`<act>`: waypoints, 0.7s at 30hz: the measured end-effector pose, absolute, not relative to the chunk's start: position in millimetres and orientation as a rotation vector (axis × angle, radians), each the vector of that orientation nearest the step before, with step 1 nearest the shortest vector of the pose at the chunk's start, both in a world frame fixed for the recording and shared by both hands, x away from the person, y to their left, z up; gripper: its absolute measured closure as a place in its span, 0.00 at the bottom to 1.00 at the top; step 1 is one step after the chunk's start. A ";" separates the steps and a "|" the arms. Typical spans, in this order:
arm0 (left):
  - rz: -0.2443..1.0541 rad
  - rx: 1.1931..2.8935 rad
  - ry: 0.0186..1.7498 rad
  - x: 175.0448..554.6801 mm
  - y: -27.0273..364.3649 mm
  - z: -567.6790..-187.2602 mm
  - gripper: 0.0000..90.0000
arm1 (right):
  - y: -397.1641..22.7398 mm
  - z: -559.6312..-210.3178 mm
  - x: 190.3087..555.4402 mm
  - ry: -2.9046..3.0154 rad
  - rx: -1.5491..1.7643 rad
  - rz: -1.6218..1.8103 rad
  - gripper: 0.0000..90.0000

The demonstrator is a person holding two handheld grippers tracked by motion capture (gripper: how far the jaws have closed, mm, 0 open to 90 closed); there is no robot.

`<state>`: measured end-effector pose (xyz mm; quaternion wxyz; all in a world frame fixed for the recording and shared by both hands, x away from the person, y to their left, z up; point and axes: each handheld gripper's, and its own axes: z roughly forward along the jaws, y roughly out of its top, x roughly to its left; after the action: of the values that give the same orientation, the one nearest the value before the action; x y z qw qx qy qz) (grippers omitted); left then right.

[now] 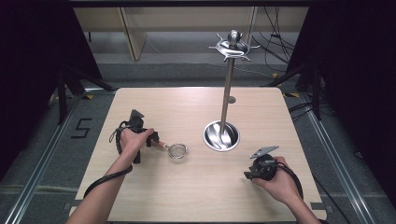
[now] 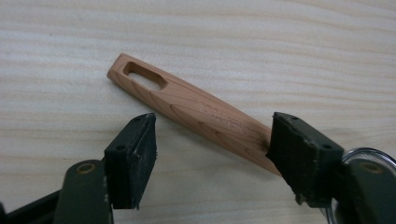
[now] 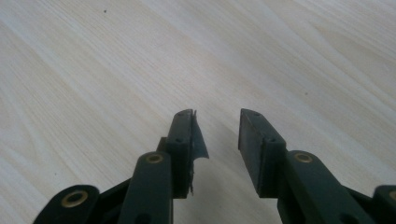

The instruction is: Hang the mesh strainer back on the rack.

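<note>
- Light wood-grain table (image 1: 196,196), squarish with rounded corners, sitting on a grey floor.
- Small mesh strainer (image 1: 177,150) lying left of centre, wooden handle (image 2: 187,112) flat on the top.
- Metal stand (image 1: 227,88) with its round shiny base (image 1: 221,136) planted right of centre, pole going straight up.

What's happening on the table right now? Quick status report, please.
Left hand-held gripper open, jaws either side of strainer's wooden handle. Right hand-held gripper open, holding nothing, over bare table. Nothing in the way.
</note>
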<state>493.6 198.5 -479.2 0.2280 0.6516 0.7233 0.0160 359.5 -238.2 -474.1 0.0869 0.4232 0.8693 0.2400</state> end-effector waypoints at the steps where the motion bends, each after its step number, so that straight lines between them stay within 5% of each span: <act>1: 0.036 1.795 1.990 494.3 199.5 -479.9 0.31 | -237.6 -474.5 359.5 2.590 1.267 0.719 0.73; 14: -0.040 1.852 2.050 510.4 202.2 -484.4 0.30 | -233.9 -479.1 358.0 2.637 1.320 0.687 0.73; 21: 0.016 1.996 2.042 511.4 196.3 -480.5 0.48 | -234.5 -479.6 358.2 2.637 1.291 0.675 0.72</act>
<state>511.4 196.3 -480.5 0.1427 0.6918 0.7078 0.0055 358.2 -234.5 -479.6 0.0643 0.4276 0.8735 0.2237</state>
